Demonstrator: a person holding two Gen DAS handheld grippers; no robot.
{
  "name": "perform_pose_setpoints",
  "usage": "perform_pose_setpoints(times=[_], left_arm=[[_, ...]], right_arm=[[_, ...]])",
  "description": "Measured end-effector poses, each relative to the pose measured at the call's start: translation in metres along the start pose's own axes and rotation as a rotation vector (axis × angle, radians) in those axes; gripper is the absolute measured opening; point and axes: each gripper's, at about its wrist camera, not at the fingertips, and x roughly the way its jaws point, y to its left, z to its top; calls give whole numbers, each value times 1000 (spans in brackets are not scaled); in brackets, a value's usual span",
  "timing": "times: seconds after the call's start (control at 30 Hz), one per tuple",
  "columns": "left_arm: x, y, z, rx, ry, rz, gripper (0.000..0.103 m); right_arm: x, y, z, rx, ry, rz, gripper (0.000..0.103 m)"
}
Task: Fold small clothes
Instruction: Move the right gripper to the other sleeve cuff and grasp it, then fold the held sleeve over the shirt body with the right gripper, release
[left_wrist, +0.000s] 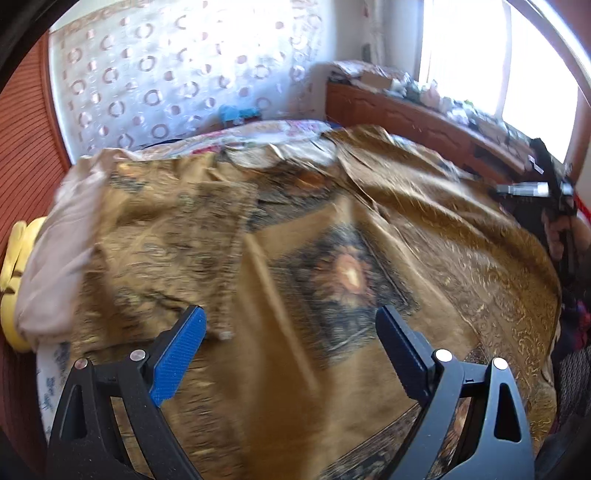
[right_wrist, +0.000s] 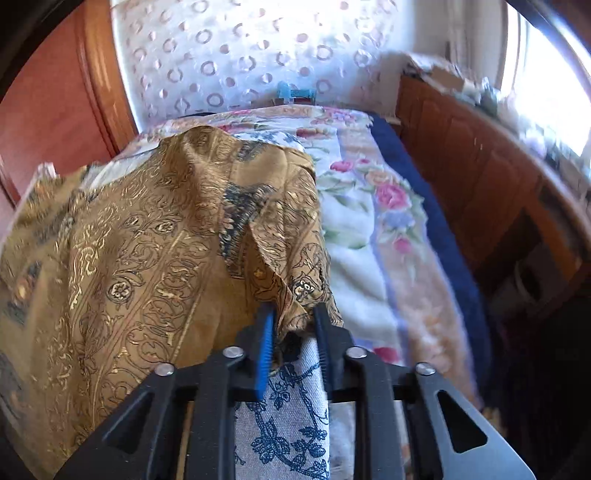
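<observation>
A gold-brown patterned cloth (left_wrist: 332, 240) with a dark medallion lies spread over the bed. My left gripper (left_wrist: 291, 332) is open and empty above its near middle, with its blue-padded fingers (left_wrist: 181, 354) wide apart. In the right wrist view my right gripper (right_wrist: 293, 325) is shut on a bunched corner of the same gold cloth (right_wrist: 155, 251), lifted off the bed. The right gripper also shows in the left wrist view (left_wrist: 554, 195) at the far right edge of the cloth.
A floral blanket (right_wrist: 369, 221) covers the bed under the cloth. A beige garment (left_wrist: 55, 258) lies at the bed's left edge beside a yellow object (left_wrist: 14, 266). A wooden headboard (left_wrist: 424, 122) with clutter runs along the right. A white-and-blue printed fabric (right_wrist: 288, 424) lies below my right gripper.
</observation>
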Motion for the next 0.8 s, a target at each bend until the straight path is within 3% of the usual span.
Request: perform_pose_setpoints(times=[0.2, 0.37, 0.63, 0.8], left_arm=[[21, -20, -4, 52, 72, -8, 94], [23, -22, -7, 52, 94, -13, 94], [22, -25, -8, 56, 98, -16, 98], [23, -24, -7, 55, 98, -16, 98]], right_arm=[[-35, 33, 8, -111, -146, -94, 9], [-61, 76, -1, -223, -249, -11, 9], [-27, 107, -37, -273, -101, 133, 9], [-25, 94, -49, -252, -61, 151, 30]])
